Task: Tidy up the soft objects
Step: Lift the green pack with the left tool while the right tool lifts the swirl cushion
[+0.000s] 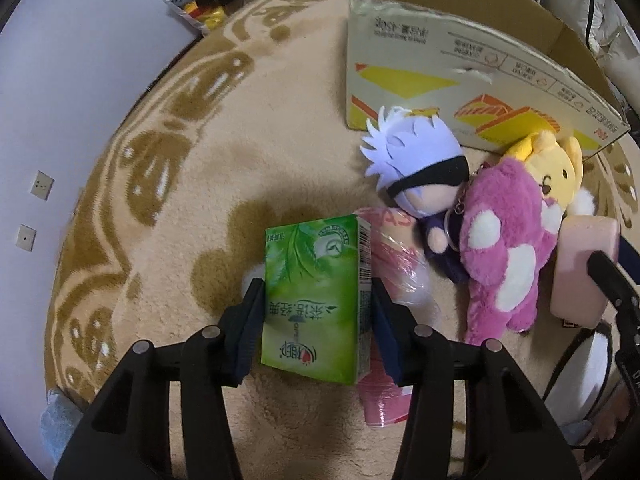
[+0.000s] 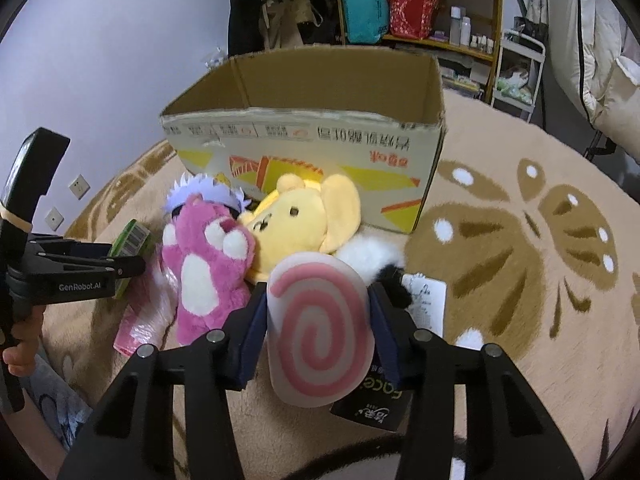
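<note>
We are holding two things at once over a beige rug [image 1: 200, 184] with brown butterfly patterns. Our left gripper [image 1: 318, 312] is pointing steeply down, and its jaws are clamped on the long sides of a green tissue pack [image 1: 316, 300], one pad pressing each edge. Just right of that pack, a pink plastic-wrapped packet [image 1: 390, 264] is lying on the rug, partly under it.

Our right gripper [image 2: 318, 320] is gripping a white soft toy with a pink spiral [image 2: 320, 328], its jaws closed against the toy's two sides. The toy is sitting tilted toward the camera, above a black packet [image 2: 380, 404] on the rug.

Behind both held things, the rest of the soft pile is waiting in front of an open cardboard box [image 2: 304, 140]. A pink plush bear [image 2: 208, 272] is lying against a yellow plush animal [image 2: 296, 224], touching it, and a small doll with pale spiky hair and a black blindfold [image 1: 416, 168] is lying just beside the bear, close to the box wall. A black and white furry toy [image 2: 380, 264] is peeking out behind the spiral toy. The box is standing upright on the rug; we cannot tell what is inside.

Shelves [image 2: 420, 12] with bags and bottles are standing in the background.
</note>
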`<control>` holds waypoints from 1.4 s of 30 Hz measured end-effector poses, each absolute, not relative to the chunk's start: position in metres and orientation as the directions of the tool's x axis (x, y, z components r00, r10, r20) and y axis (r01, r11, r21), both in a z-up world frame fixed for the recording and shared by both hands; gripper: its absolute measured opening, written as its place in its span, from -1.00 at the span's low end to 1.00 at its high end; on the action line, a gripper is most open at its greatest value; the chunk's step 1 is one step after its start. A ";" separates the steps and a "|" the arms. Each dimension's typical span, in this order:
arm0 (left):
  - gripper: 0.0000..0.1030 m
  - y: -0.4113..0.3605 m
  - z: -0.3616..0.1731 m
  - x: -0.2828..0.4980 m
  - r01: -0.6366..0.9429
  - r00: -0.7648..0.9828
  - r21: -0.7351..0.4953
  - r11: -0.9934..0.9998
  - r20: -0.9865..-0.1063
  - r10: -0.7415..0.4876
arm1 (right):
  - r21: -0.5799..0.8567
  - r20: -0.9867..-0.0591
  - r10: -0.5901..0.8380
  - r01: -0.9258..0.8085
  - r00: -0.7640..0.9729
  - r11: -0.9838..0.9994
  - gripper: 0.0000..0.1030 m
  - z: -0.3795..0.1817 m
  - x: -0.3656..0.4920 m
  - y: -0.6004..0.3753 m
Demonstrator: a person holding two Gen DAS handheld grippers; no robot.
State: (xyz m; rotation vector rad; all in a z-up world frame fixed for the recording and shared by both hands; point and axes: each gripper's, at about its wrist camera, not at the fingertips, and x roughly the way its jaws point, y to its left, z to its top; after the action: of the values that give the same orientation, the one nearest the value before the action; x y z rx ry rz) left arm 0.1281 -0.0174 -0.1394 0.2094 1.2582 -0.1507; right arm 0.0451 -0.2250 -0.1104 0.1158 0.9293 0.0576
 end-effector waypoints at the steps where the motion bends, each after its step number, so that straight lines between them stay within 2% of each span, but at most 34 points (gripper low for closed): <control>1: -0.05 -0.017 -0.137 0.127 0.223 0.311 0.077 0.972 -0.950 0.004 | 0.125 -0.790 0.100 0.000 0.605 0.992 -0.01 -0.108 0.045 -0.225; 4: -0.04 -0.015 -0.127 0.121 0.187 0.360 0.101 0.977 -0.932 0.027 | 0.124 -0.783 0.099 -0.002 0.614 0.992 -0.04 -0.105 0.044 -0.227; 7: -0.04 -0.017 -0.115 0.115 0.159 0.446 0.209 0.965 -0.887 0.118 | 0.131 -0.774 0.099 0.005 0.625 0.991 -0.05 -0.101 0.044 -0.229; 15: -0.04 -0.026 -0.082 0.100 0.162 0.587 0.251 0.954 -0.802 0.111 | 0.186 -0.721 0.131 0.007 0.680 0.983 -0.11 -0.081 0.043 -0.238; 26: -0.04 -0.022 -0.013 0.099 0.133 0.750 0.219 0.967 -0.660 0.046 | 0.189 -0.621 0.115 0.006 0.775 0.982 -0.11 -0.039 0.049 -0.249; 35: -0.04 -0.018 0.039 0.128 0.101 0.818 0.199 0.975 -0.575 0.032 | 0.131 -0.591 0.080 -0.003 0.803 0.991 -0.11 -0.021 0.069 -0.250; 42: -0.04 -0.035 0.054 0.148 0.139 0.851 0.238 0.961 -0.526 0.008 | 0.117 -0.588 0.062 0.009 0.806 0.993 -0.11 -0.017 0.097 -0.262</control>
State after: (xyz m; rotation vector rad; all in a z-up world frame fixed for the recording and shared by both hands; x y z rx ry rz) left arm 0.1484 -0.0349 0.0541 0.2741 0.5511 -0.0698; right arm 0.0974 -0.2624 -0.0174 0.1163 0.6329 0.0287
